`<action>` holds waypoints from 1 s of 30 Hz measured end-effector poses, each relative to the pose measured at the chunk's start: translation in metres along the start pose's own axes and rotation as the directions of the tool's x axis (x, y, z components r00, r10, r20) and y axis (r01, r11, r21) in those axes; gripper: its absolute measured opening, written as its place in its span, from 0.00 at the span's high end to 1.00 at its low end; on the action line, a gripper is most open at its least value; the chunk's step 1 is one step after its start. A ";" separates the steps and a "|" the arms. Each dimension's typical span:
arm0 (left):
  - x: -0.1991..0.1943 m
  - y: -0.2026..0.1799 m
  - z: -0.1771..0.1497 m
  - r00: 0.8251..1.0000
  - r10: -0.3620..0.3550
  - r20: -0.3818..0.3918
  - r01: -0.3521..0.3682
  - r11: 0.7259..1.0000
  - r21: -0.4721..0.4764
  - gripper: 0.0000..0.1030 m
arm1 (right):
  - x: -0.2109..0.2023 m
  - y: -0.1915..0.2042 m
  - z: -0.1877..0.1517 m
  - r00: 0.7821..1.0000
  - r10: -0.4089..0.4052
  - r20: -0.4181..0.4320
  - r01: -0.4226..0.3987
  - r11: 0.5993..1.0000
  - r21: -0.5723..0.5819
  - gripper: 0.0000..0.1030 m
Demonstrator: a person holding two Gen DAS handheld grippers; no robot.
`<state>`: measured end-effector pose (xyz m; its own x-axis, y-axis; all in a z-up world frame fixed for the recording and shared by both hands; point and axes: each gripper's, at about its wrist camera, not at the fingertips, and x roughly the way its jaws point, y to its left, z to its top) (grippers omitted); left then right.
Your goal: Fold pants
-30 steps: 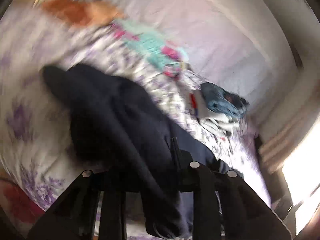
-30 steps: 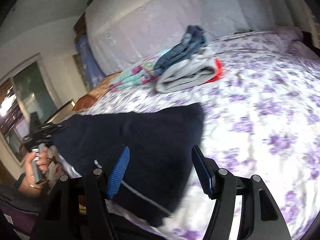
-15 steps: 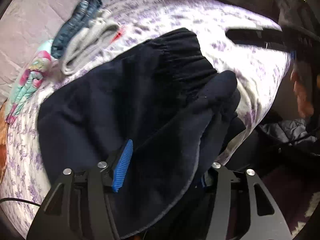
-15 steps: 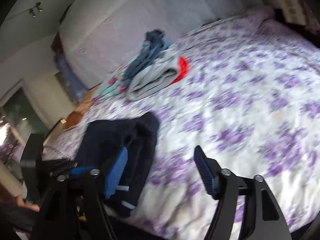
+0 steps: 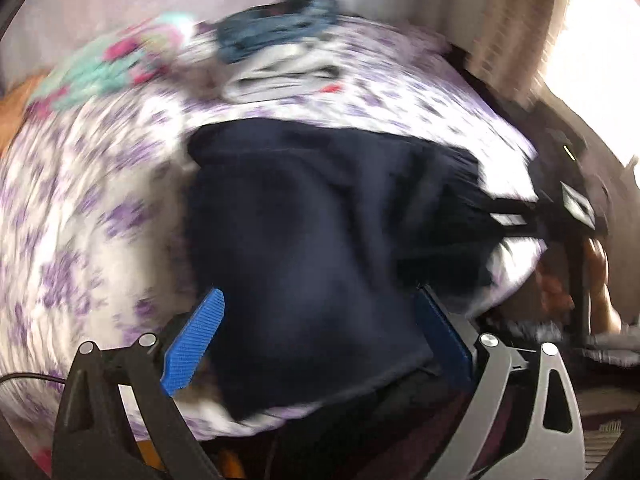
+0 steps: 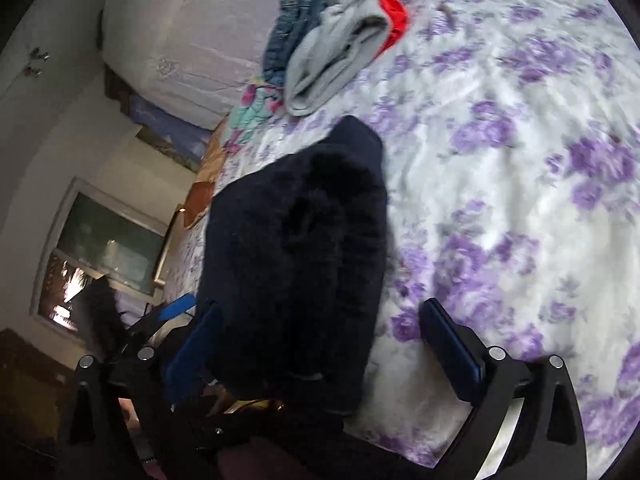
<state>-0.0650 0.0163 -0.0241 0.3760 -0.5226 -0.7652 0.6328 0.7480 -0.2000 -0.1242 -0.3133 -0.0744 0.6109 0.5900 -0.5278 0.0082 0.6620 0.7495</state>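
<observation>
On a bed spread with a purple-flowered sheet (image 6: 520,184), dark navy pants (image 6: 296,248) are lying doubled over near the mattress edge, apparently just set down after a fold. Both claws are standing spread wide, their jaws having just been opening: the left gripper (image 5: 316,344) is framing the near end of the pants (image 5: 320,240) with its blue pads (image 5: 196,340) clear of the cloth on either side, and the right gripper (image 6: 328,352) is straddling the bundle's edge without pinching it. Letting go here looks deliberate, leaving the fold to settle flat before the next one. Farther up the bed, a stack of finished laundry, jeans (image 6: 292,28) and a grey garment (image 6: 340,52), is waiting, probably where these pants are headed. The left view is heavily blurred.
</observation>
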 end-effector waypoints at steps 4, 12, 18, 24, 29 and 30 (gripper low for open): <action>0.016 0.070 0.004 0.996 -0.092 0.022 0.095 0.971 -0.221 0.09 | 0.018 0.013 0.001 0.996 0.043 -0.079 -0.047 0.997 -0.054 0.03; 0.073 0.045 0.024 0.952 -0.300 -0.065 0.284 0.941 -0.182 0.09 | 0.061 0.049 0.000 0.989 0.011 -0.150 -0.042 0.978 -0.206 0.31; 0.041 0.019 0.017 0.937 -0.347 -0.046 0.340 0.933 -0.119 0.58 | 0.036 0.060 -0.015 0.996 -0.016 -0.091 -0.008 0.966 -0.260 0.46; 0.036 0.006 0.006 0.939 -0.338 -0.055 0.329 0.935 -0.135 0.58 | 0.022 0.077 -0.016 0.999 -0.013 -0.030 0.002 0.948 -0.318 0.47; 0.017 0.001 0.039 0.943 -0.329 0.043 0.332 0.937 -0.109 0.58 | 0.013 0.094 0.024 1.000 -0.001 0.012 0.006 0.928 -0.373 0.47; 0.014 0.001 0.050 0.944 -0.324 0.060 0.329 0.939 -0.101 0.58 | 0.009 0.098 0.034 1.000 -0.001 0.025 0.011 0.922 -0.386 0.47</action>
<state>-0.0250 -0.0110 -0.0042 0.1900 -0.7604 -0.6210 0.6497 0.5717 -0.5011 -0.0907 -0.2590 0.0081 0.6306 0.5775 -0.5186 -0.2915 0.7955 0.5313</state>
